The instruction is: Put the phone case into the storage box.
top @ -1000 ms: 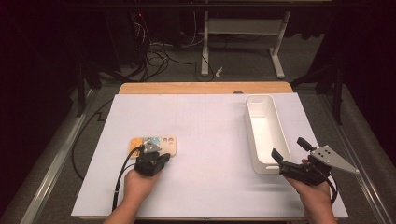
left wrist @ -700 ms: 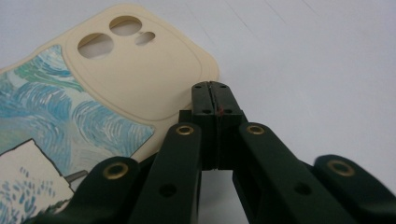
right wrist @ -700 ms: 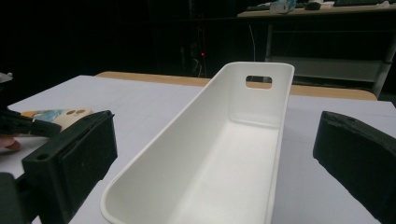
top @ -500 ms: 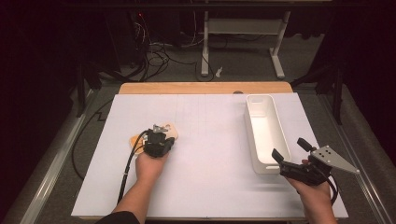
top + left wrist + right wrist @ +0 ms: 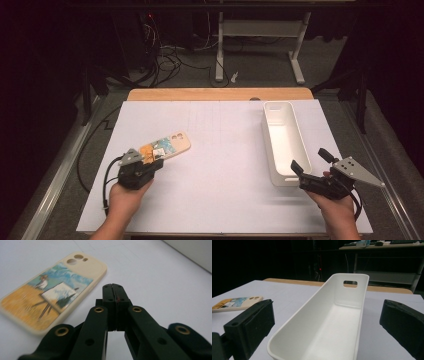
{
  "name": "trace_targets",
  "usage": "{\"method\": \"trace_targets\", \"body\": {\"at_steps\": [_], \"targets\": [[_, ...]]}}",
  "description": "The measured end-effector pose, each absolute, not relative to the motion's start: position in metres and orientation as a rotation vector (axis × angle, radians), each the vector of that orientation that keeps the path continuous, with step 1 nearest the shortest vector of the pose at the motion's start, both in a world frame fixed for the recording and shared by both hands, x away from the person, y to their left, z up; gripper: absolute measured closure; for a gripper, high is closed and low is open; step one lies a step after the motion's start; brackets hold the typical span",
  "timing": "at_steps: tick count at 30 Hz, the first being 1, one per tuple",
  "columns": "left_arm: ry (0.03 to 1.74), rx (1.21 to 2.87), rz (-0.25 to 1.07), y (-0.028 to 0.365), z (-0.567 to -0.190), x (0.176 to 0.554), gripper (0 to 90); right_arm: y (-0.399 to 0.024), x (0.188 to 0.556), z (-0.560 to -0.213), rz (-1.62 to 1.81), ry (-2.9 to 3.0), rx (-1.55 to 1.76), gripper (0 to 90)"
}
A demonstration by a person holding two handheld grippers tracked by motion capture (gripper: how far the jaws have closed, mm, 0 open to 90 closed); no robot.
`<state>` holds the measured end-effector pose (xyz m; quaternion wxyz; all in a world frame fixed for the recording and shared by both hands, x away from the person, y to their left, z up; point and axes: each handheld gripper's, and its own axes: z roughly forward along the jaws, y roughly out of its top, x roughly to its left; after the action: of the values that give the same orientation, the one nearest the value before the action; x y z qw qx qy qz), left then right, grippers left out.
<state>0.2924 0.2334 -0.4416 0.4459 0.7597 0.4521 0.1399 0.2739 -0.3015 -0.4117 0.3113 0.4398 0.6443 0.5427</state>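
Right gripper (image 5: 334,332): jaws wide apart, nothing gripped.
White bin (image 5: 352,290) runs up centre frame between them; phone case (image 5: 235,303) lies flat at left edge on the white table (image 5: 287,293).

- A lab or test room set up for recording, dimly lit and dark beyond the work area.
- The counter (image 5: 220,94) is a wooden top covered by a large white sheet (image 5: 220,165), a staged work surface.
- Loose black cables (image 5: 170,57) lie tangled on the grey carpeted floor (image 5: 260,65) behind it.
- A white metal desk frame (image 5: 260,35) stands farther back; the right gripper view shows another desk with a keyboard (image 5: 404,242).
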Motion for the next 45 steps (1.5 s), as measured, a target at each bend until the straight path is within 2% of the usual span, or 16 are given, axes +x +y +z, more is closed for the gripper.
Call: {"method": "trace_targets", "body": {"at_steps": [3,5,12,16,19,23,25,26,27,29,30,31,39,45], "targets": [[1.109,1.877,0.380,0.249,-0.450,0.275,89.8,-0.300,0.274,-0.413,1.430,1.702,1.166,0.1],[1.117,1.873,0.345,0.258,-0.461,0.269,89.8,-0.300,0.274,-0.413,1.428,1.705,1.166,0.1],[1.132,1.875,0.315,0.271,-0.467,0.269,86.4,-0.300,0.273,-0.412,1.430,1.703,1.158,0.1],[1.115,1.899,0.316,0.269,-0.467,0.269,80.8,-0.302,0.274,-0.412,1.431,1.699,1.166,0.1],[1.104,1.919,0.308,0.268,-0.468,0.271,67.5,-0.302,0.274,-0.412,1.430,1.701,1.163,0.1],[1.102,1.966,0.346,0.264,-0.470,0.272,40.0,-0.302,0.273,-0.411,1.426,1.702,1.155,0.1],[1.102,1.984,0.337,0.263,-0.469,0.273,30.6,-0.301,0.273,-0.411,1.425,1.703,1.156,0.1],[1.101,1.985,0.335,0.262,-0.469,0.273,21.0,-0.301,0.274,-0.412,1.422,1.706,1.157,0.1],[1.105,1.987,0.335,0.262,-0.468,0.273,21.0,-0.301,0.274,-0.412,1.422,1.706,1.157,0.1],[1.106,2.004,0.344,0.260,-0.467,0.275,11.4,-0.300,0.274,-0.412,1.418,1.711,1.151,0.1],[1.105,2.019,0.330,0.259,-0.467,0.276,3.7,-0.300,0.274,-0.411,1.417,1.711,1.150,0.1],[1.114,2.032,0.335,0.258,-0.466,0.278,0.5,-0.300,0.274,-0.411,1.418,1.710,1.149,0.1],[1.097,2.133,0.324,0.258,-0.452,0.294,0.4,-0.302,0.274,-0.411,1.425,1.706,1.152,0.1],[1.113,2.186,0.256,0.262,-0.443,0.313,0.7,-0.302,0.274,-0.410,1.432,1.704,1.152,0.1]]}}
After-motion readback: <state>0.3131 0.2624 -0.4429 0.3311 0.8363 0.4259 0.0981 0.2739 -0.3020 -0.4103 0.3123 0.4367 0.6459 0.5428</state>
